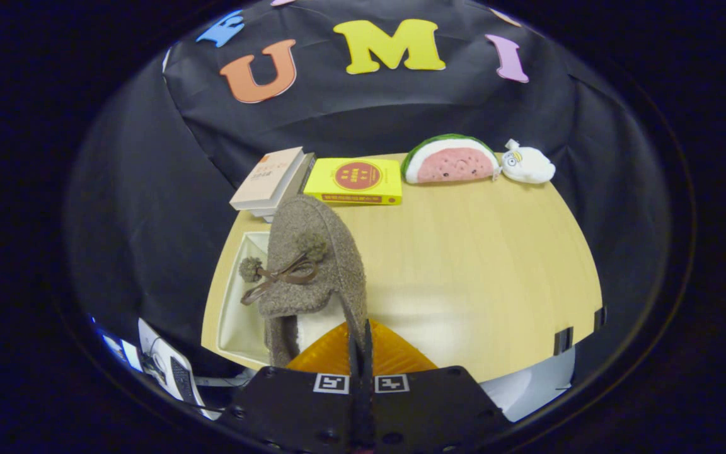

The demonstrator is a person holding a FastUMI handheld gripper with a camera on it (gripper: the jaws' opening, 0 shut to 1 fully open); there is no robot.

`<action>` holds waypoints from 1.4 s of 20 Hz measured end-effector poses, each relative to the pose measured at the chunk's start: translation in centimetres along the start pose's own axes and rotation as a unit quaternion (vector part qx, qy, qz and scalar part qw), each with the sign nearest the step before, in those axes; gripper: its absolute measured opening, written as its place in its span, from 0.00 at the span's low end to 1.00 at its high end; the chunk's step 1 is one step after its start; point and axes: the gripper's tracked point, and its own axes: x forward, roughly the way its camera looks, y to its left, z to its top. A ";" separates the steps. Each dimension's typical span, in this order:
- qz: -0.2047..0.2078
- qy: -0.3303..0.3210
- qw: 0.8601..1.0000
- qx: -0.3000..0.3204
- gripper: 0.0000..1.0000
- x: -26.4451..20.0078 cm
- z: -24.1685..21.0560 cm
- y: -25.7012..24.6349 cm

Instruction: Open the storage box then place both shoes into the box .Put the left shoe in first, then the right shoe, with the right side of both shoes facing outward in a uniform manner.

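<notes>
Fingers of the gripper (pixel 360 343) pressed together on the rim of a brown fuzzy shoe (pixel 312 265), held above a white storage box (pixel 237 309) at the near left corner of a pale wooden table (pixel 464 265). Beyond: books (pixel 271 180), a yellow book (pixel 355 181), watermelon plush (pixel 450 159), white plush (pixel 528 164), against black cloth wall (pixel 149 189).

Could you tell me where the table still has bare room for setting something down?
The widest bare patch of table lies right of the shoe held in the shut fingers, in front of the yellow book and watermelon plush. The far edge is crowded; the white box takes the left.
</notes>
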 end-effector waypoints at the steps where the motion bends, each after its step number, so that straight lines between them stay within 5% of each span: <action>1: 0.002 0.000 1.000 -0.007 0.00 0.4 0.1 1.3; 10: 0.000 0.013 0.999 -0.037 0.00 7.6 -0.7 8.0; 23: -0.083 0.000 0.996 -0.030 0.01 12.2 -3.7 6.2; 27: -0.082 -0.032 0.995 -0.046 0.07 11.3 -3.4 6.6; 28: -0.073 -0.051 0.995 -0.050 0.20 10.5 -2.9 7.0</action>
